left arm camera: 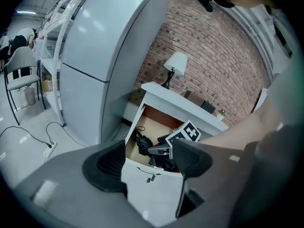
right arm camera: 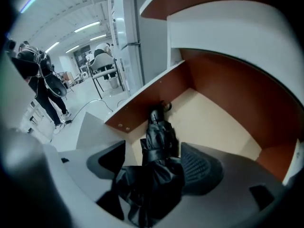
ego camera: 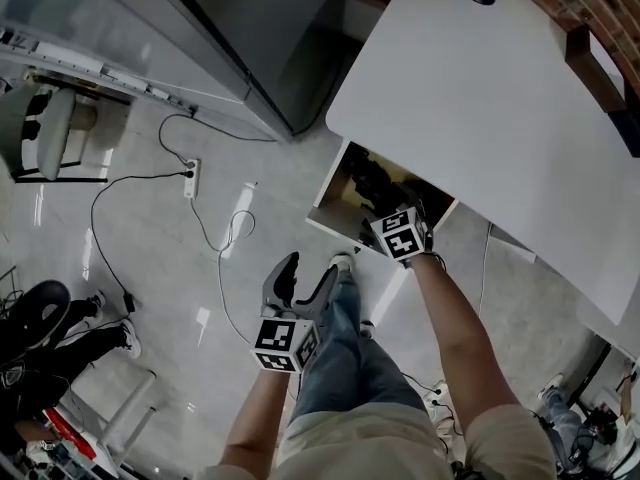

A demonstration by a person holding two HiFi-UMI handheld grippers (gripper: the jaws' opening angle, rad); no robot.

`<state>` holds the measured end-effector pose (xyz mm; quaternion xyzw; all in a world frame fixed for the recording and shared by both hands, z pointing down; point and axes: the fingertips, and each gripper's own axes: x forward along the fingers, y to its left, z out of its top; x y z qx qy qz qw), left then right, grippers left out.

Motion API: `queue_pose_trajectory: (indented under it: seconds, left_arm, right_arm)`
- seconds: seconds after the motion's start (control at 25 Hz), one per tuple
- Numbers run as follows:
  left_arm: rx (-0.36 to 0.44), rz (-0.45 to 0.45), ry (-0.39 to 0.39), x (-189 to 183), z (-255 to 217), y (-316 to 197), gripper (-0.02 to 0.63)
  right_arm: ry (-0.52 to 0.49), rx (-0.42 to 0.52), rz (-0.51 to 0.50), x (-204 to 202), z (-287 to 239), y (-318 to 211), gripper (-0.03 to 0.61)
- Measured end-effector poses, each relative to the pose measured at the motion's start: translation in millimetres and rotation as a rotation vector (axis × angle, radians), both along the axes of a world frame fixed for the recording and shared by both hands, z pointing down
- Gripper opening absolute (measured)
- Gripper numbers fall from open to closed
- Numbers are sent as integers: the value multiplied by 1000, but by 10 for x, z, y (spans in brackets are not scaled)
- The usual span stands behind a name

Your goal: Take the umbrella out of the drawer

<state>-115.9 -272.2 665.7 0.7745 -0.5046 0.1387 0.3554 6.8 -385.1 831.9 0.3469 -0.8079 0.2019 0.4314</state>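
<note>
A drawer (ego camera: 335, 183) stands pulled out from under the white desk (ego camera: 480, 98). A black folded umbrella (right arm camera: 159, 139) lies on the drawer's beige floor (right arm camera: 213, 122), handle toward the far corner. My right gripper (right arm camera: 154, 167) reaches down into the drawer, open, with the umbrella's loose cloth between its wide-set pads. In the head view only its marker cube (ego camera: 403, 235) shows at the drawer's front edge. My left gripper (ego camera: 308, 273) hangs open and empty over the floor in front of the drawer. From the left gripper view the umbrella (left arm camera: 142, 144) shows above the white drawer front (left arm camera: 152, 189).
A tall grey fridge (ego camera: 200, 28) stands left of the desk. A power strip (ego camera: 190, 178) and cables lie on the floor. A chair (ego camera: 55, 133) and a bystander (ego camera: 40, 338) are at the left. A lamp (left arm camera: 175, 63) stands on the desk by a brick wall (left arm camera: 213, 56).
</note>
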Motion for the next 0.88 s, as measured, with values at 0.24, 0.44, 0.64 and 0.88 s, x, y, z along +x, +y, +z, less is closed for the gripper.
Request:
queue_pose_trajectory:
  seconds: [0.24,0.44,0.64,0.88]
  left_arm:
    - [-42,6,7,-45,201,-13,311]
    - [-59,5,10,-89,372,-19,311]
    - [-73,3,17,-109,469,-26,311]
    - [-75,1,20,-111,463,-40,311]
  right_arm:
    - [60,-48,-29,-45,381,-136,367]
    - [123,-72,-46,-57,644,-187,371]
    - [185,-15,-22,-18,694,-239,353]
    - [228,-32,-57,-23,695,-224,262]
